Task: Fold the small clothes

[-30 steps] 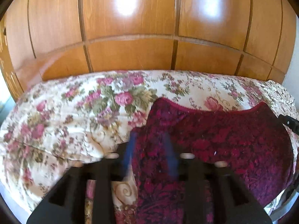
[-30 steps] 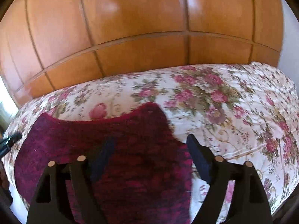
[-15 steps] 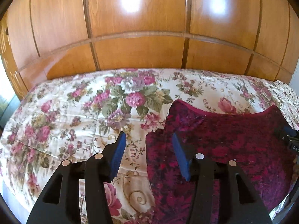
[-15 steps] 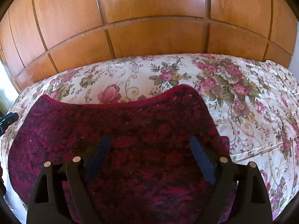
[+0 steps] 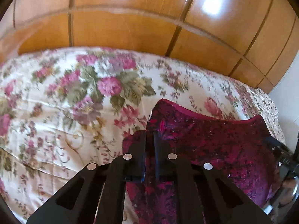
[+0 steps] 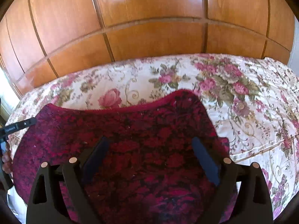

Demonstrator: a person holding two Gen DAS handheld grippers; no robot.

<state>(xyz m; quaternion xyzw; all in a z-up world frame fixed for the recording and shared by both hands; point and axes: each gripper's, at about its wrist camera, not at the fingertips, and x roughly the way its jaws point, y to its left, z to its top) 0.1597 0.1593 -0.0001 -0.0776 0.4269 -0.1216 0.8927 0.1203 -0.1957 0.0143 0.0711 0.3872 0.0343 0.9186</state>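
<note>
A dark red patterned garment (image 5: pixel 214 145) (image 6: pixel 149 127) lies flat on a floral bedspread (image 5: pixel 74 102) (image 6: pixel 243 93). My left gripper (image 5: pixel 150 134) is shut at the garment's left edge, near its upper left corner, with a strip of the red fabric pinched between the pads. My right gripper (image 6: pixel 149 139) hovers over the right half of the garment. Its jaws stand wide and are still opening; the cloth lies below them and the pads press on nothing. The garment's lower part is hidden behind the gripper bodies.
Glossy wooden panels (image 5: pixel 130 28) (image 6: pixel 149 18) rise directly behind the bed. Bare bedspread stretches to the left of the garment and to its right. A black part of the left gripper (image 6: pixel 18 126) shows at the left edge of the right wrist view.
My left gripper moved right and down onto the garment's left edge and closed on it. My right gripper's jaws spread a little wider over the garment.
</note>
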